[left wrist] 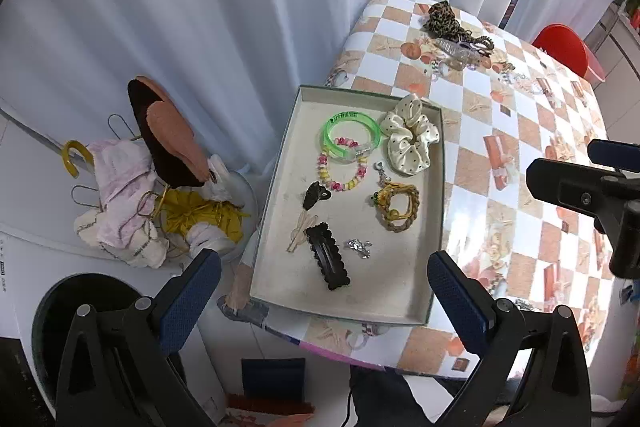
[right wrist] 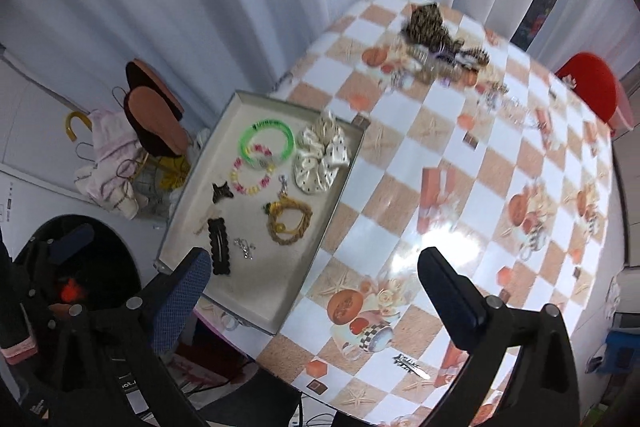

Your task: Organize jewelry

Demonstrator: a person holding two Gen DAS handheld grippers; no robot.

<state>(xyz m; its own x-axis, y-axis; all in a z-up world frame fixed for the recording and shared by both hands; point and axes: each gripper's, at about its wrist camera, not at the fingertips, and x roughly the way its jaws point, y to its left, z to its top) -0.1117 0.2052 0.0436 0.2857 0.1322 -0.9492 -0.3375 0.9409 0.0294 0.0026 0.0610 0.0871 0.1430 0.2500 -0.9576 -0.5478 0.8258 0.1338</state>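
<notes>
A shallow grey tray [left wrist: 416,313] [right wrist: 352,147] sits at the table's left edge. It holds a green bangle [left wrist: 351,137] [right wrist: 267,141], a pink-yellow bead bracelet [left wrist: 344,173], a cream dotted scrunchie [left wrist: 410,141] [right wrist: 320,159], a yellow braided bracelet [left wrist: 398,207] [right wrist: 289,223], a black hair clip [left wrist: 328,261] [right wrist: 219,245], a beige bow and small silver pieces [left wrist: 359,247]. A heap of loose jewelry with a leopard scrunchie [left wrist: 442,17] [right wrist: 426,21] lies at the far side. A silver clip [right wrist: 412,367] lies near the front edge. My left gripper [left wrist: 324,303] is open above the tray's near end. My right gripper [right wrist: 314,301] is open above the table.
The checked tablecloth table [left wrist: 520,155] [right wrist: 460,163] stands against white curtains. A red chair [left wrist: 568,49] [right wrist: 596,87] is at the far right. Left of the table, slippers, hangers and cloths [left wrist: 160,179] pile on a white washing machine [left wrist: 36,279].
</notes>
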